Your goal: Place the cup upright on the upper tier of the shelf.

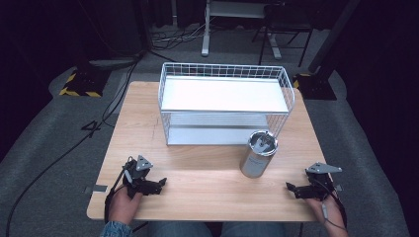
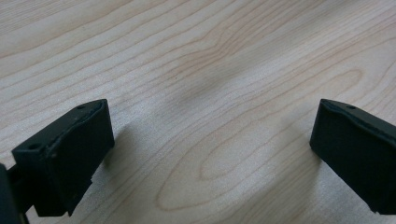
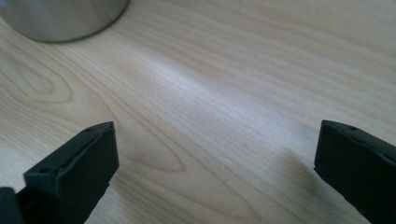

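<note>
A steel tumbler (image 1: 258,153) with a lid stands upright on the wooden table (image 1: 207,182), just in front of a white wire shelf rack (image 1: 225,102). My left gripper (image 1: 160,183) rests low at the table's front left, its jaws wide apart over bare wood (image 2: 210,140). My right gripper (image 1: 290,188) sits at the front right, pointing left toward the tumbler, open with nothing between its jaws (image 3: 215,158). The tumbler's base (image 3: 60,18) shows at the top left of the right gripper view, some way off.
The wire rack has a white upper shelf and a lower one and stands at the table's back centre. Dark floor with cables (image 1: 99,123) and stands surrounds the table. Bare wood lies between the two grippers.
</note>
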A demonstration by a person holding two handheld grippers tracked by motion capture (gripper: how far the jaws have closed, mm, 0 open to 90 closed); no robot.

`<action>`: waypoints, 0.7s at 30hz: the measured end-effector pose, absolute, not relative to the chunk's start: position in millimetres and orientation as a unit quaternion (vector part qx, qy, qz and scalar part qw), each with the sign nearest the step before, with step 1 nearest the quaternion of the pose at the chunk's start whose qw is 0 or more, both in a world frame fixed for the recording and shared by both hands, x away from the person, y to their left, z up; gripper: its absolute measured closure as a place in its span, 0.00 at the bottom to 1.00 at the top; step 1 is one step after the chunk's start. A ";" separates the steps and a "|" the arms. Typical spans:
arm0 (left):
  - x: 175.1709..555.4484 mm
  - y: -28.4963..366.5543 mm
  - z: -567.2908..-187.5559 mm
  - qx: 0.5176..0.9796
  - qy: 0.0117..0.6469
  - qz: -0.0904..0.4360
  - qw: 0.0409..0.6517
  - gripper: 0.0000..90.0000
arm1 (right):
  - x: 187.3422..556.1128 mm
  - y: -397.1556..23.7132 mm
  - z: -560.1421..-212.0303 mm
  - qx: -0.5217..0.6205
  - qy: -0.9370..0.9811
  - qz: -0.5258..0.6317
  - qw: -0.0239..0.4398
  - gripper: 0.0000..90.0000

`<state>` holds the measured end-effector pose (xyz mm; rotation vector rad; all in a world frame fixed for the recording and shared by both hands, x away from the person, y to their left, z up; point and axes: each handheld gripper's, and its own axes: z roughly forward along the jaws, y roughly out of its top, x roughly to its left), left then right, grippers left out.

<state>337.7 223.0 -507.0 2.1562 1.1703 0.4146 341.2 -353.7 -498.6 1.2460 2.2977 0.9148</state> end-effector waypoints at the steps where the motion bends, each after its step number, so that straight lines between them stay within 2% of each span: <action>1: 337.7 223.0 -507.0 0.821 0.445 0.158 0.321 0.00 | 340.2 -354.1 -490.5 0.441 0.811 0.336 0.186 0.00; 12: 337.7 223.0 -507.0 0.821 0.445 0.158 0.321 0.00 | 330.8 -349.8 -446.4 0.425 0.794 0.383 0.205 0.00; 21: 337.7 223.0 -507.0 0.821 0.445 0.158 0.321 0.00 | 324.8 -342.7 -427.1 0.408 0.784 0.419 0.210 0.00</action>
